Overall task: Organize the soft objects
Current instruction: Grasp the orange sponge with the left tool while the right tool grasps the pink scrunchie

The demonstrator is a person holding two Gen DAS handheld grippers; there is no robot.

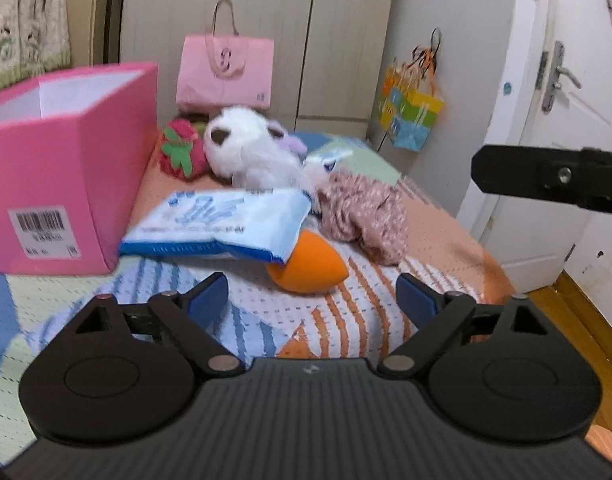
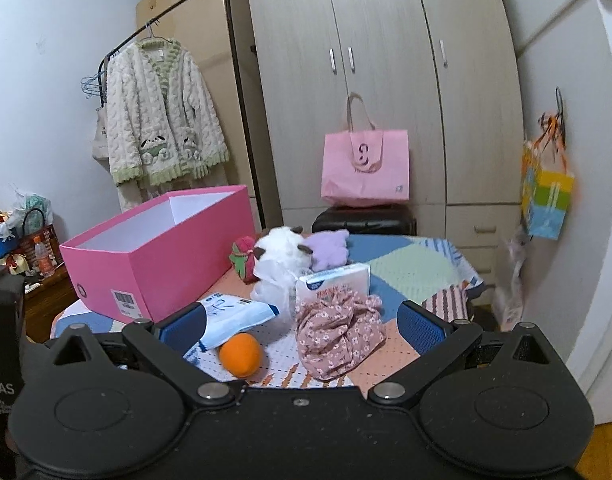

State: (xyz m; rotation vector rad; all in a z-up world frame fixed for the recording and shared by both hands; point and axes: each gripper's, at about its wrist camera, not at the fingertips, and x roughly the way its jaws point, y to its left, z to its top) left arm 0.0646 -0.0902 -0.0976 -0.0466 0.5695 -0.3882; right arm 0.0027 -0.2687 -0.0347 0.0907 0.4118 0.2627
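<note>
**A:** What lies on the bed?

**B:** A patchwork blanket (image 2: 405, 268) carries an open pink box (image 2: 158, 256) on the left. Beside it sit a strawberry plush (image 1: 182, 150), a white plush (image 1: 250, 148) and a purple plush (image 2: 329, 250). Nearer the cameras lie a blue-and-white packet (image 1: 222, 228), an orange egg-shaped sponge (image 1: 309, 266) partly under it, and a crumpled pink floral cloth (image 2: 337, 336).

**A:** And the grippers?

**B:** The left gripper (image 1: 311, 298) has its jaws spread, nothing between them, just short of the sponge. The right gripper (image 2: 302, 330) is also spread wide and empty, above the near edge of the blanket.
</note>
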